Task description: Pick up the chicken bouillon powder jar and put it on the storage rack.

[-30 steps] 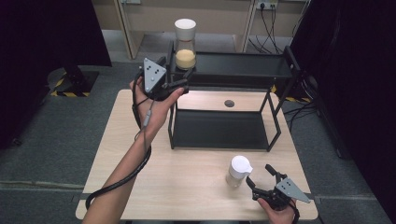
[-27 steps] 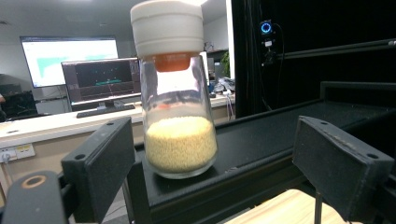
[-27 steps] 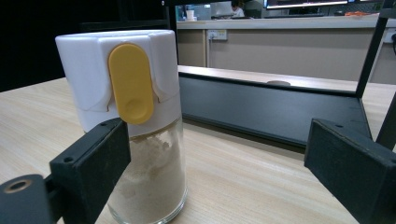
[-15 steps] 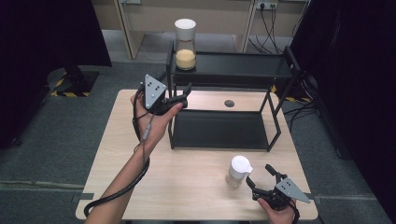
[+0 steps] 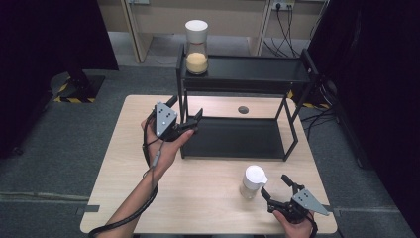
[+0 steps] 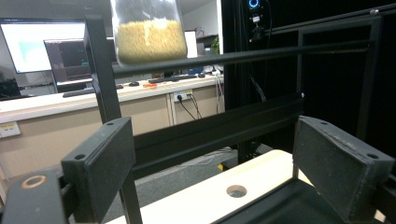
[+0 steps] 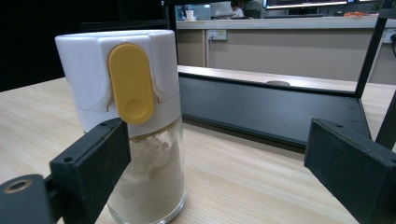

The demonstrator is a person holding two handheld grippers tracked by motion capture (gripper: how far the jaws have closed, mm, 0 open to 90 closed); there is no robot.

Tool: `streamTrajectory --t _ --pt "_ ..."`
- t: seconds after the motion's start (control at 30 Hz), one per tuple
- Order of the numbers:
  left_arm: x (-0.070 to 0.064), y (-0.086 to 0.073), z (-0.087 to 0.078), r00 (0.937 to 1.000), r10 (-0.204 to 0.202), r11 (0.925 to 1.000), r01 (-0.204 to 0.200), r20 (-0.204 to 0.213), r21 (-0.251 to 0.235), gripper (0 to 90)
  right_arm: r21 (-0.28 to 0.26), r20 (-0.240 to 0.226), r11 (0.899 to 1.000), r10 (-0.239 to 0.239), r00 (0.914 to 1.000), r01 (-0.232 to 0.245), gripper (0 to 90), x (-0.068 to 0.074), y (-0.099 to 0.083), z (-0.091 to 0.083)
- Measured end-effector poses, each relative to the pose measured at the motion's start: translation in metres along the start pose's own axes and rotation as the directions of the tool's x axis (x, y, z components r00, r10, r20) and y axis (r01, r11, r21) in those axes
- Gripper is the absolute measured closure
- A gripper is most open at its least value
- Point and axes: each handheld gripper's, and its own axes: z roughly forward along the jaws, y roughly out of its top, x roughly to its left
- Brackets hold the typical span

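A tall glass jar of yellow grains (image 5: 196,47) with a white lid stands on the left end of the black rack's top shelf (image 5: 257,74). My left gripper (image 5: 187,107) is open and empty, held in the air by the rack's front left post, below that shelf. In the left gripper view the grain jar (image 6: 147,32) sits above and beyond the open gripper (image 6: 219,163). A small glass shaker of pale powder (image 5: 252,182) with a white lid stands on the table at the front right. My right gripper (image 5: 274,184) is open just right of it. The shaker (image 7: 135,126) stands just ahead of this gripper's (image 7: 219,168) left jaw.
The rack's lower shelf (image 5: 237,139) is a bare black tray resting on the wooden table (image 5: 129,163). A round cable hole (image 5: 242,109) lies in the tabletop behind the rack. A cable trails from the left gripper along the forearm.
The left gripper has come down and back toward the person, from beside the top shelf to the level of the rack's lower part. The right gripper and shaker have stayed put.
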Motion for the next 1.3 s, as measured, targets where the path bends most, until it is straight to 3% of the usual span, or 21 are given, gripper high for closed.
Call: streamTrajectory --t 0.5,1.3 --pt "-0.006 -0.027 -0.021 0.9995 -0.019 0.9995 0.018 0.024 0.027 12.2 0.0 0.001 1.0 -0.003 1.0 0.003 7.3 0.0 0.0 0.0" --pt "-0.016 -0.094 -0.05 0.9935 -0.082 0.9948 0.077 0.079 0.068 12.3 -0.002 0.002 1.0 -0.004 1.0 0.004 7.3 0.001 0.0 0.0"
